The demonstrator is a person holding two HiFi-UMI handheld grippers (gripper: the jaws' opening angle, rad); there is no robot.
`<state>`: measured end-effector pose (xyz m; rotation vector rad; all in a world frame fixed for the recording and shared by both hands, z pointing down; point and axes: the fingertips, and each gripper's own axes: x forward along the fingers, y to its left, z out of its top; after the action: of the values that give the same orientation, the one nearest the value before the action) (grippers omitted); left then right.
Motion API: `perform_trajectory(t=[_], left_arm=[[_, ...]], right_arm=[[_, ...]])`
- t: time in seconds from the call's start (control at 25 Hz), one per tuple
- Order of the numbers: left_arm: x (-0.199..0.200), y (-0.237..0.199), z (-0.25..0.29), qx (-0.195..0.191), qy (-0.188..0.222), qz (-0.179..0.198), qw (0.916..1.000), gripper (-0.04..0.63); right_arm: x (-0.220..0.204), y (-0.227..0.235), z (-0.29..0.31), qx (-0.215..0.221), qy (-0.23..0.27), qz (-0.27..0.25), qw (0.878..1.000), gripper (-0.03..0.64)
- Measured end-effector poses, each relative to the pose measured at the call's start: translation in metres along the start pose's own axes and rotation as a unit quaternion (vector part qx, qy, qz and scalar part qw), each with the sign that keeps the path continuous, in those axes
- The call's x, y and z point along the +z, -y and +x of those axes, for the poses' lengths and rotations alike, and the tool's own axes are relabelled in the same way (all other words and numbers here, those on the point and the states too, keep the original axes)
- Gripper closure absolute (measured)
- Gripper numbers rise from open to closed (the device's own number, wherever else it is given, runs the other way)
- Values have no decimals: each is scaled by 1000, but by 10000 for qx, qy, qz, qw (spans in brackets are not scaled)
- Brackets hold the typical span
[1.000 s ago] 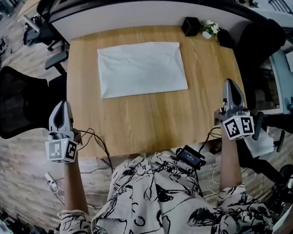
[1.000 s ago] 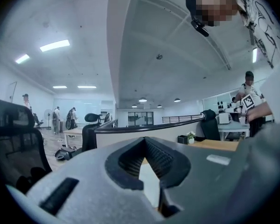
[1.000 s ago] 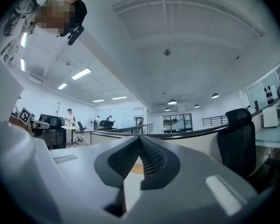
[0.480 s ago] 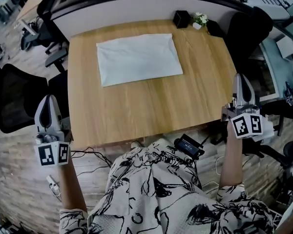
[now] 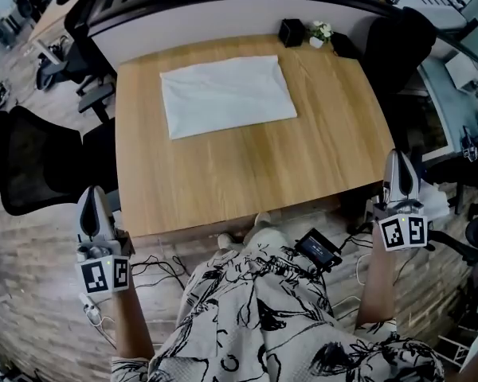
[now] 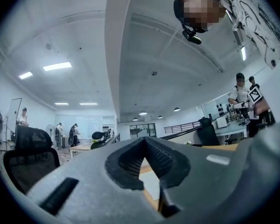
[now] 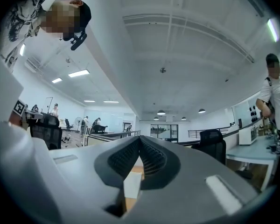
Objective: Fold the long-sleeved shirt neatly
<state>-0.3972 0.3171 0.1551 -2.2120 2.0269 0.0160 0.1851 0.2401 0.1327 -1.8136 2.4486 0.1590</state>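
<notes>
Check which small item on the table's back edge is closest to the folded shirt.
The black box, just off the shirt at its far right corner. The potted plant with white flowers stands farther right of it.

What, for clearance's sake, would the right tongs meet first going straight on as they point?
The right tongs likely meet the black chair past the table's right edge first; nothing nearer shows, but depth is unclear.
</notes>
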Motion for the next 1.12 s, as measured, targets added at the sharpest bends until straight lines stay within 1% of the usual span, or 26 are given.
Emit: perform_trajectory(t=[0.16,0.24,0.48,0.72,0.92,1.12], left_arm=[[-2,19,-16,11,-106,120,9999,592],[1,25,-22,62,-80,87,9999,592],[-8,34,-25,611,-244,-119,9978,592],[0,51,-17,615,-177,-84,9979,592],[-1,52,-15,657,-243,-11,9975,592],[0,50,-20,771,-316,-19,9965,592]], right_arm=[[-3,7,-16,1,-50,-39,10000,611],[-4,13,-19,-34,-57,-25,10000,611],[-12,37,-19,-141,-114,150,9997,611],[-15,51,-13,-124,-157,187,9996,611],[-16,48,-5,6,-130,158,9998,611],[-19,44,3,98,-195,116,9997,611]])
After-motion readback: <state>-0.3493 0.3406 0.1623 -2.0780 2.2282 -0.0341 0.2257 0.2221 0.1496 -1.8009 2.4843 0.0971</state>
